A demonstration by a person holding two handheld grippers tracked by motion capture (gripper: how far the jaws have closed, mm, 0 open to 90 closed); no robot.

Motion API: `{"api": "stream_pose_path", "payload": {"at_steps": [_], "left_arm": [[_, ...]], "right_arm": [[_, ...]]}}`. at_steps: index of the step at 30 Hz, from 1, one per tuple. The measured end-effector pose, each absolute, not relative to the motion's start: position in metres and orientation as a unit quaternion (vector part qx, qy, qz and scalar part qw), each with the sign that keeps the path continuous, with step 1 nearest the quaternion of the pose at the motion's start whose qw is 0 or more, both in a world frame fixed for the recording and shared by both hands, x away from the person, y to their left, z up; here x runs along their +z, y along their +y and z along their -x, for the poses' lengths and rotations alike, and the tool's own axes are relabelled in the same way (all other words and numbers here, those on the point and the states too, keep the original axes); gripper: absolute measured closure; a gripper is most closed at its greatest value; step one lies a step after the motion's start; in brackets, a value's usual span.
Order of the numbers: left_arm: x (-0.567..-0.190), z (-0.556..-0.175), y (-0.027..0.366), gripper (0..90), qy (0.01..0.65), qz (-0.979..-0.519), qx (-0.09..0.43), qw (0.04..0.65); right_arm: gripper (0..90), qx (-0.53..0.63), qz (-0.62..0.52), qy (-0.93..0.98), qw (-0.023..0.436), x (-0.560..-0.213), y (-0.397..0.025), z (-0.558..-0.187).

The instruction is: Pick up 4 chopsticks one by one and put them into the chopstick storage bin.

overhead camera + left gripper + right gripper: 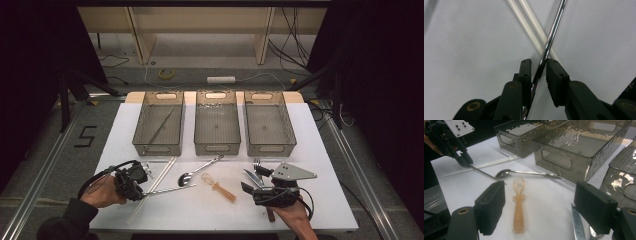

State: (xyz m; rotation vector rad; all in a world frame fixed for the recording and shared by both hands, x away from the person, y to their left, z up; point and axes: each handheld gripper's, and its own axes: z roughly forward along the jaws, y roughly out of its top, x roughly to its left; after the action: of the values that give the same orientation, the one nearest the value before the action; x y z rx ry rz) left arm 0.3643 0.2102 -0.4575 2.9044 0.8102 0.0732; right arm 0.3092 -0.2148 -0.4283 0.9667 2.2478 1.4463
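1. Gripping a thin metal rod was the job of my left hand-held gripper; its pads sat on either side of the rod with a small gap on the left, so I judged the hold closing rather than firm.
2. That rod lay on the white table, crossing over a pair of white chopsticks, and in the high view it reached from my left hand-held gripper toward the bowl of a metal spoon.
3. To do the step well, I reckoned the pads should close square on the rod alone, keeping clear of the chopsticks just beyond the tips, so they would not be dragged along.
4. Lifting would want to be straight up and level, since a thin smooth rod held near one end could swing or slip.
5. The left tray of three already held a long thin item, so I judged it the likely home for this one; the middle tray and right tray looked bare.
6. My right hand-held gripper was spread wide and grasping nothing, hovering near an orange plastic spoon, with a serrated knife just beside its right pad.
7. I thought it best kept still there, well apart from the left.
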Motion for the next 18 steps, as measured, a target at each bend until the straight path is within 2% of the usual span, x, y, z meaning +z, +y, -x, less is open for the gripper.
{"api": "stream_pose_path", "payload": {"at_steps": [12,18], "left_arm": [[-0.4596,-0.3646,0.2105,82.6,0.237,-0.970,0.019,0.059],[-0.4602,-0.3632,0.2108,83.6,0.220,-0.974,0.016,0.061]], "right_arm": [[26.2,0.502,-0.335,0.783,0.150,-0.4282,-0.2146,-0.3089],[26.2,0.501,-0.336,0.783,0.151,-0.4283,-0.2138,-0.3087]]}}
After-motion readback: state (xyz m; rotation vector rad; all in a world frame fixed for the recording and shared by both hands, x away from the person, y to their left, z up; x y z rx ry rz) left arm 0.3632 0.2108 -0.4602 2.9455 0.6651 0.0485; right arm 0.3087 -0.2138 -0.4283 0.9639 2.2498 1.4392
